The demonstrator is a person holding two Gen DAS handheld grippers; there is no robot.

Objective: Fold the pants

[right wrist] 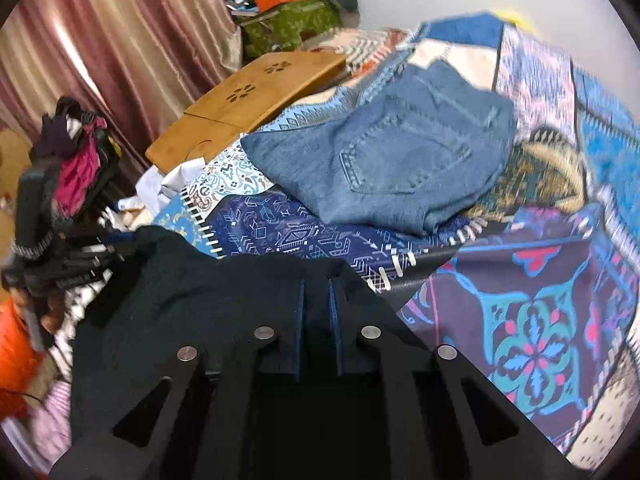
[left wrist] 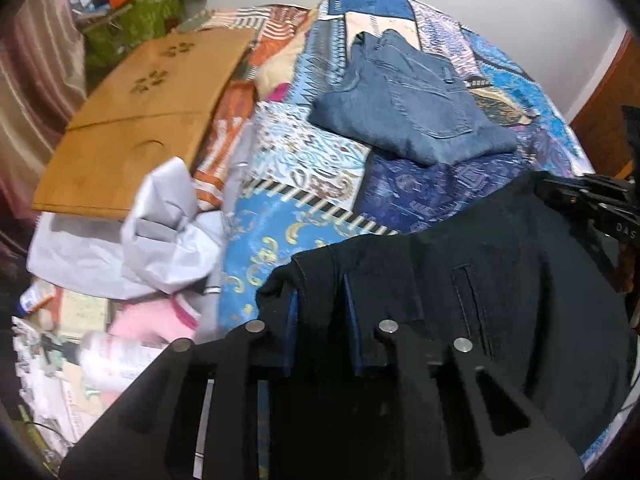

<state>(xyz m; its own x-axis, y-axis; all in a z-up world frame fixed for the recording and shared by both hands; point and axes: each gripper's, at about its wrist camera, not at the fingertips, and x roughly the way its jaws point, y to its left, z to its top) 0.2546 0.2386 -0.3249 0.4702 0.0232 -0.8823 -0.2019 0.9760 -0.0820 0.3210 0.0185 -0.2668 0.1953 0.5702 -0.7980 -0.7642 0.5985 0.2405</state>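
Left wrist view: left gripper (left wrist: 320,316) narrowed onto dark pants (left wrist: 500,280), waistband edge between its fingers.
Right gripper (right wrist: 317,300): nearly closed, pinching the same waistband.
Pants location: near edge of patterned bedspread (right wrist: 540,300).
Folded jeans (right wrist: 392,152): farther back.

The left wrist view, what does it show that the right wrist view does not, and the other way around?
Only the left wrist view shows the white bottle and the slit pocket of the dark pants. Only the right wrist view shows the heap of dark and pink clothes by the curtain. Both show the folded blue jeans, the wooden board, the patterned bedspread, and each gripper's fingers closed on the dark pants.
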